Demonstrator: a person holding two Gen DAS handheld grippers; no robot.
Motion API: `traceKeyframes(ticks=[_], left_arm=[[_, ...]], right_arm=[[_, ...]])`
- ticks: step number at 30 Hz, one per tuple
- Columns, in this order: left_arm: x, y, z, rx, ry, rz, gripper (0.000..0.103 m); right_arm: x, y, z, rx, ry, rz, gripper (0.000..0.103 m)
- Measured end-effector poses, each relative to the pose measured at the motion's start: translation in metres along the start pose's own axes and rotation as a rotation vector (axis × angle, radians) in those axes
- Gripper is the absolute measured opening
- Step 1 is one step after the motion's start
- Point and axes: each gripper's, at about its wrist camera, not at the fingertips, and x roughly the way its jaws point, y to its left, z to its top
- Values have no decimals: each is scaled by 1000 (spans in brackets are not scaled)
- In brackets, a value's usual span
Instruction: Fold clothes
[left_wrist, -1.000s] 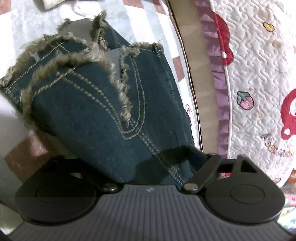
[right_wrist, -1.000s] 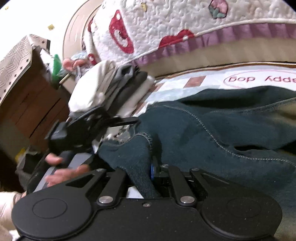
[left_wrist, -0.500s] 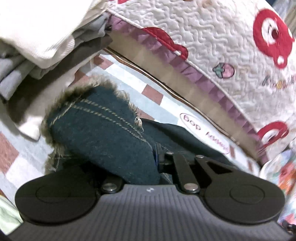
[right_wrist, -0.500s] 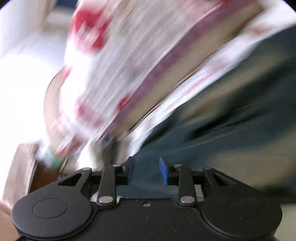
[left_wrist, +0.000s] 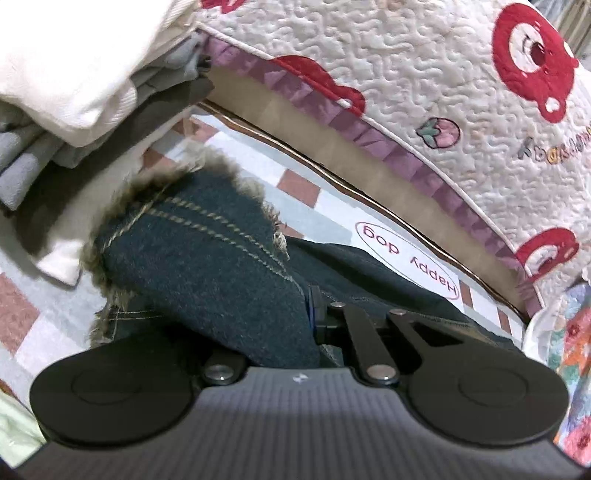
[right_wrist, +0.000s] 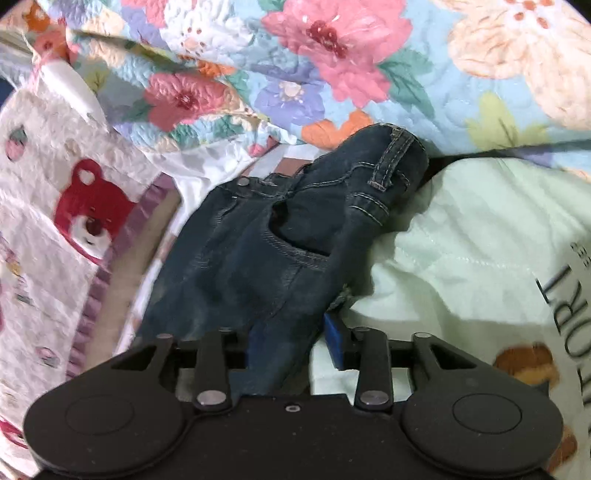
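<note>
Left claw (left_wrist: 291, 325) pinching frayed hem of dark jeans (left_wrist: 207, 266) lying on checked bed sheet (left_wrist: 317, 218) beside folded stack (left_wrist: 74, 92); right claw (right_wrist: 291, 343) spread, jeans (right_wrist: 266, 240) between fingers

Dark denim jeans (left_wrist: 221, 273) cover the left hand-held gripper (left_wrist: 295, 314)'s left finger. On the right wrist view, the mint quilt (right_wrist: 480, 236)'s lettering is cut off at the edge.
</note>
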Motion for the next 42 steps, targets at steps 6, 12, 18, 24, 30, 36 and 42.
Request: traceKeyframes(ticks=[6,12,18,24,30,36,42], left_arm=[[9,-5,0,63,3,40,7],[-16,-1,35,-56,11,-121,6],[-55,25,6,-87,21,-66,6],[-48,74,-54,-174,189,29,6],[-78,71,-24,-194,49,-94,6],[-48,88,-42,-167,236,132,12],[-46,144,-69,-433,364,131,23]], right_arm=[[38,4,14,-216,-158,-74,8],[-10,63,97,-355,-356,214,5],[28,55,138,-388,-111,96,4],[56,-2,95,-279,57,-83,4],[10,-10,107,-148,-102,215,3],[42,33,70,-646,73,-276,13],[24,44,67,-433,-26,-335,51]])
